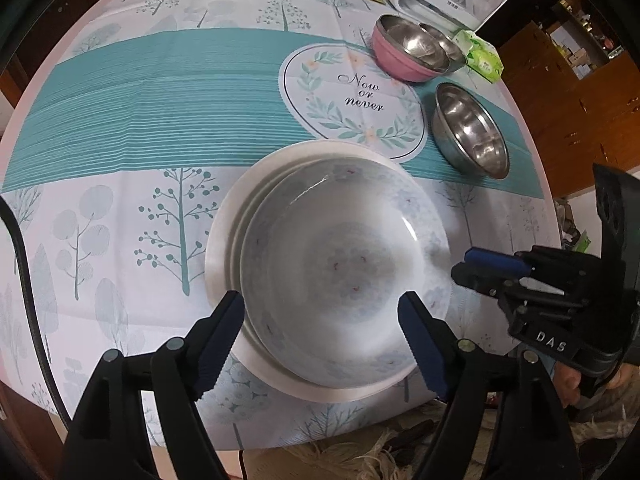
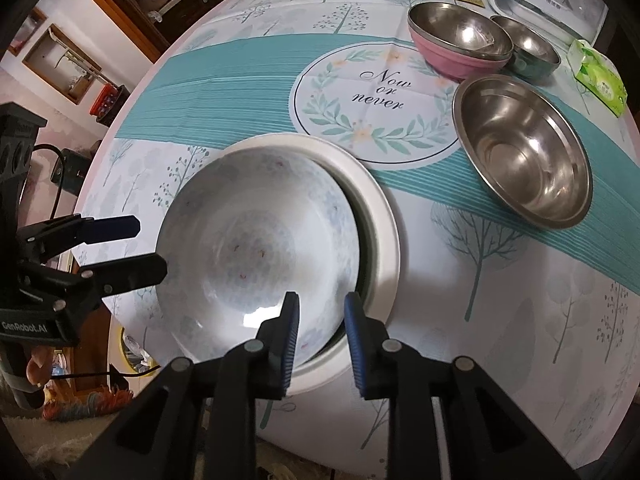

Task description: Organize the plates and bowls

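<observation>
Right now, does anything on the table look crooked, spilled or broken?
Nothing looks spilled or broken. One thing is askew: the flowered bowl sits off-centre on the white plate, pushed toward the side of the right gripper, whose fingers straddle its rim. The steel bowl stands upright and apart.

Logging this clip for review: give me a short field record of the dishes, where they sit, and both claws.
stack: patterned white bowl resting in a white plate, near table edge
loose bowl: large steel bowl alone on the teal band
far group: pink bowl holding a steel bowl, small steel bowl beside it
left claw: open, over the stack, gripping nothing
right claw: partly open, straddling the patterned bowl's rim
</observation>
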A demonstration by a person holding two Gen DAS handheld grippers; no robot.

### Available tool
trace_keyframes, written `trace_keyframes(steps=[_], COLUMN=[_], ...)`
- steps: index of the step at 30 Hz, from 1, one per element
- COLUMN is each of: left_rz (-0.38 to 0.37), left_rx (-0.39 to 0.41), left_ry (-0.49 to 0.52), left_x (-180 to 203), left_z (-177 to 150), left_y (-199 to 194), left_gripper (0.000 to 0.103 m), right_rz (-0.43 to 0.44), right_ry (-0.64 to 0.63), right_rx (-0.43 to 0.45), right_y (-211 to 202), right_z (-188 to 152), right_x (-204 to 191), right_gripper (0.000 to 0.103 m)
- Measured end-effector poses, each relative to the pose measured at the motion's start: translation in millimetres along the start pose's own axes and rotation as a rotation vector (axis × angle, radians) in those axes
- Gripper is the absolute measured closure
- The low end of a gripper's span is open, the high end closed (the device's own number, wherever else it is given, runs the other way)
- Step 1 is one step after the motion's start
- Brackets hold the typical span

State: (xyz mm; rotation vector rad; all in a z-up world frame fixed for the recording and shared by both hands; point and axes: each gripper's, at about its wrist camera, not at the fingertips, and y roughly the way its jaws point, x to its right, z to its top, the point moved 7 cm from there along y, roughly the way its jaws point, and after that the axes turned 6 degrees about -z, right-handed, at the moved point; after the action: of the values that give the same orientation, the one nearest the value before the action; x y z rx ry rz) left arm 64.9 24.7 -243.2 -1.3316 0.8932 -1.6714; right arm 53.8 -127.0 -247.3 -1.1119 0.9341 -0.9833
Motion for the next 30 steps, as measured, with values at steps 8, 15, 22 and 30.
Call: trace_keyframes(steps=[8,15,22,30], left_rz=[0.021,0.055,0.076,0.064], left_rx=[0.066,0.103,0.141,0.180], left_ry=[0.015,0.060,0.133,0.224], left_x=[21.6,45.7,79.6,117.7], left_z=[-4.8,-11.0,-10.6,6.2], left_y=[-20.6,-30.6,-40.1,-53.6], left_gripper=[0.025,0.024,0.024,0.024], right_rz=[0.010,0.020,0.015,-0.009], right_ry=[-0.010,-0.011,0.008,0.045], right_rx=[0.026,0.048,0.089,0.171], right_y=[-12.8,-24.8,-41.9,-77.4], right_z=[-11.2,-25.4,-31.9,-29.8], right_x=[1.8,8.5,22.0,43.6], right_gripper=[0.079,0.071,0.071,0.071])
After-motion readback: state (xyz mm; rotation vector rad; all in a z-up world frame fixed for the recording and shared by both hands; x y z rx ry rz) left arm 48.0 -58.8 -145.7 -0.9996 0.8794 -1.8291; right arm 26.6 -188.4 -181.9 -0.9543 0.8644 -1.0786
